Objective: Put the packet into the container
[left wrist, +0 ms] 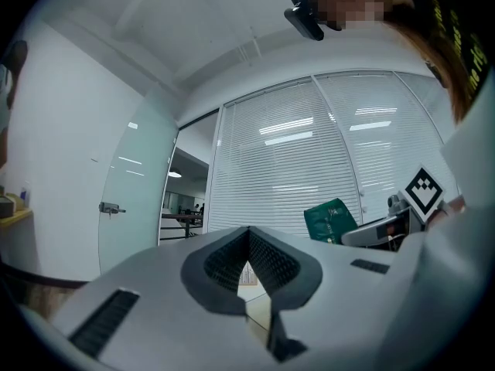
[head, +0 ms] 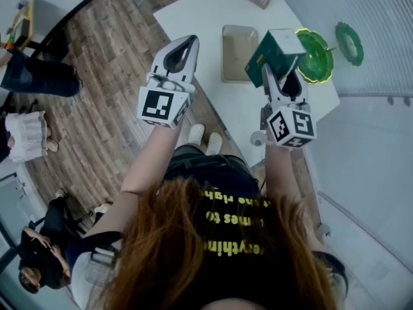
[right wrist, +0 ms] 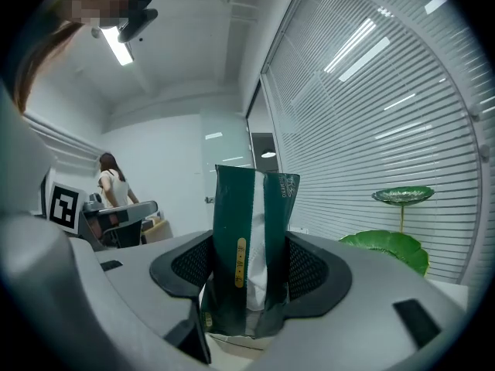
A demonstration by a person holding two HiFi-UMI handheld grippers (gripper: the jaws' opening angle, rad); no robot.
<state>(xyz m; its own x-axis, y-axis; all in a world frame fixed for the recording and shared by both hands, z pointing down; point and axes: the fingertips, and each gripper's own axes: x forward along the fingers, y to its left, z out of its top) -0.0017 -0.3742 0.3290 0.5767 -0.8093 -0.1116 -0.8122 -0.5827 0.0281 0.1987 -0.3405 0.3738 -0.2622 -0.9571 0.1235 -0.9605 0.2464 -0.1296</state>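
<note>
Green packet (right wrist: 249, 238) sits clamped upright in my right hand-held gripper (head: 282, 77), above the counter (head: 200, 18) near the container (head: 237, 57), and, gripped low, it might tip or slip out short.

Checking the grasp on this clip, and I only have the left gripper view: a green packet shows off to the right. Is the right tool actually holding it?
Observer: Yes. In the right gripper view the packet stands upright between the jaws of the right tool, both pads pressed on its sides.
Operator: Is it in the container yet?
Observer: No. The head view shows the container, a beige tray on the white table, with the packet held up just to its right.
Operator: Anything else close by?
Observer: Two green leaf-shaped decorations stand by the table's edge, right of the packet.
</note>
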